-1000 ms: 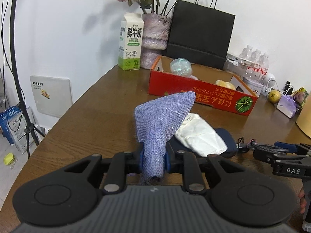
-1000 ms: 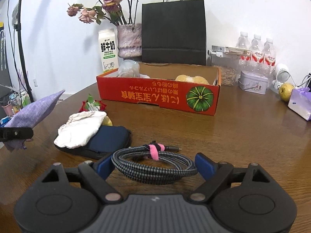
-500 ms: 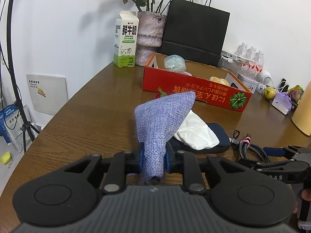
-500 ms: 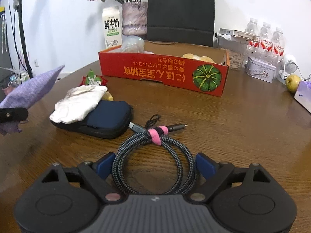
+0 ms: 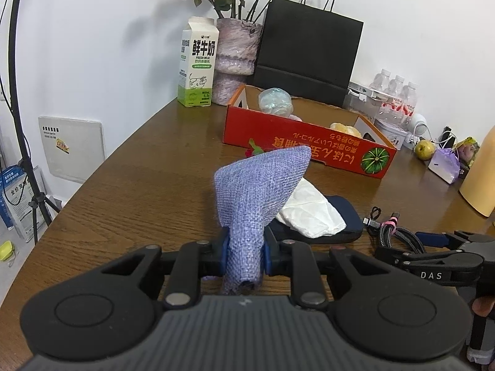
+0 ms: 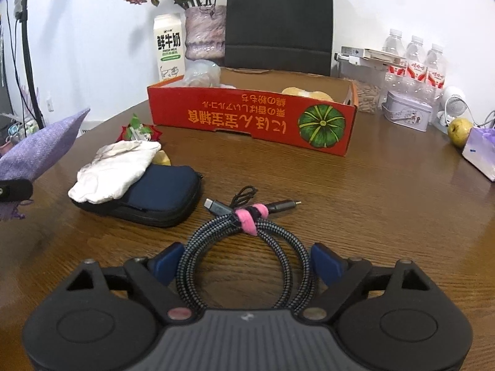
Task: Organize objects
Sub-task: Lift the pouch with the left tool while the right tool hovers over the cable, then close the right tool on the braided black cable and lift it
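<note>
Ahead of my right gripper [image 6: 244, 261] the coiled cable [image 6: 244, 247] lies between the open jaws, and beyond its plugs bare desk [image 6: 355, 191] runs clear to the red box [image 6: 247, 117]. That box walls off the far side; behind it a black bag [image 6: 278, 21], vase [image 6: 205, 32] and milk carton [image 6: 168, 49] stand against the wall. To the left the navy case [image 6: 161, 198], topped by a white cloth [image 6: 114, 170], blocks a sideways sweep. My left gripper [image 5: 244, 255], clamped on the blue fabric pouch [image 5: 256, 191], sits left of that case. Open desk stretches on its left to the edge. On the right, bottles [image 6: 414, 58], a tin [image 6: 408, 114] and a pear [image 6: 459, 131] crowd the rim.
</note>
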The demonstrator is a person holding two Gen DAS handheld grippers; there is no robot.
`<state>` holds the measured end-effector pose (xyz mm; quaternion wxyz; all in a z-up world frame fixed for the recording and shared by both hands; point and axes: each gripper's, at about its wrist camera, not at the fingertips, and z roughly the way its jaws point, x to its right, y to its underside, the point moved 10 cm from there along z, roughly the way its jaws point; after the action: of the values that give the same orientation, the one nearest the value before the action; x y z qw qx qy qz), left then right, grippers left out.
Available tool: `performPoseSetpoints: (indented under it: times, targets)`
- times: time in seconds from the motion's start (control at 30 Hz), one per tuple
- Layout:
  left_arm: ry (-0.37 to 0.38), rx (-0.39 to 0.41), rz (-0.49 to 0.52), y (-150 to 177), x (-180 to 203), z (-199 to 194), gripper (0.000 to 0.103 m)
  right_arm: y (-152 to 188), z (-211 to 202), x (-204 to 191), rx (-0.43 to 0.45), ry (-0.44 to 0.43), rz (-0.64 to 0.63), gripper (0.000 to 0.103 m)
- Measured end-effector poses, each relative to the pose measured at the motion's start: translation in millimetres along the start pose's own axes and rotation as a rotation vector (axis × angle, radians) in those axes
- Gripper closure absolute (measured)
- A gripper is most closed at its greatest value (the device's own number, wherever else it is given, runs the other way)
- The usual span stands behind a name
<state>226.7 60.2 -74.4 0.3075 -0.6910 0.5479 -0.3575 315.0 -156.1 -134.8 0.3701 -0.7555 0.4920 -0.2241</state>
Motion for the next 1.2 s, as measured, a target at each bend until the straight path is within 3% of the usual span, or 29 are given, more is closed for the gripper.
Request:
performPoseSetpoints:
  times: [0.6,0.9,1.2]
  targets:
    - [0.035,0.041,0.09,-29,37,2,0.082,-29,-18,3,0.089,-0.016,0.022,0.019]
    - [0.043,0.024,0.089,-31,43,15,0.082,-25,-12,6,0.083,-0.019,0.035,0.019]
    - [0.039,0.034,0.1,-41,51,22,0.082,-42,-19,7,0.128,-0.028,0.032,0.019]
